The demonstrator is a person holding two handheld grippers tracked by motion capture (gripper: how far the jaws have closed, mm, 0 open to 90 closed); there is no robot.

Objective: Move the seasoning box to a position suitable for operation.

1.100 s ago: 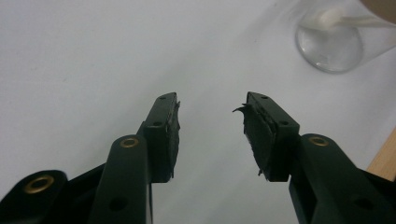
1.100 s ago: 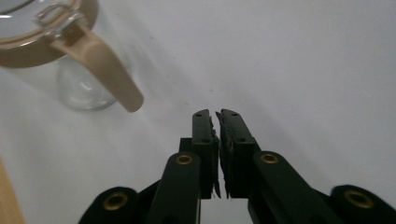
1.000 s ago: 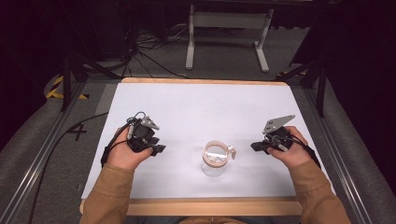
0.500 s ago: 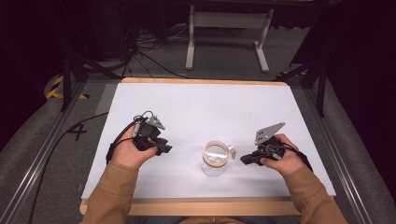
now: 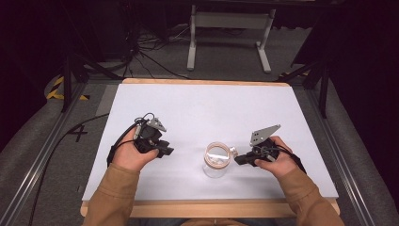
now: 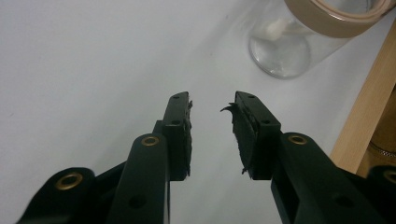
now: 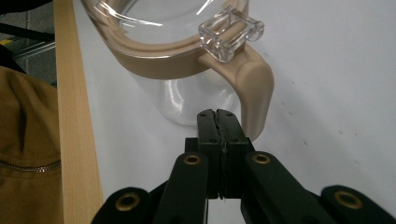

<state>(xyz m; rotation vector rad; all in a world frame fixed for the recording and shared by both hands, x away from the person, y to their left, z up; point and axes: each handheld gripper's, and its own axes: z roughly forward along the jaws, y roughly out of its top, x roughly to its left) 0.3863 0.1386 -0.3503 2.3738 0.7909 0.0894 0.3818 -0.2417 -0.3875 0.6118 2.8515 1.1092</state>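
Observation:
A clear glass jar (image 5: 216, 162) with a tan lid ring stands on the white table near its front edge. My right gripper (image 5: 239, 160) is just to its right, jaws shut with nothing between them. In the right gripper view the shut tips (image 7: 218, 116) sit right under the lid's tan tab (image 7: 254, 91) and clear clasp (image 7: 230, 31). My left gripper (image 5: 167, 151) is held left of the jar, well apart from it, jaws open and empty (image 6: 212, 112). The jar (image 6: 299, 42) is ahead and to the right in the left gripper view.
The white table top (image 5: 207, 113) has a wooden front edge (image 5: 211, 207) close to the jar. A metal stand (image 5: 226, 28) and cables lie on the floor beyond the far edge. Rails run along both sides.
My right gripper has moved down and left toward the jar, its tips now close beside the lid. The left gripper has shifted slightly right. The jar has not moved.

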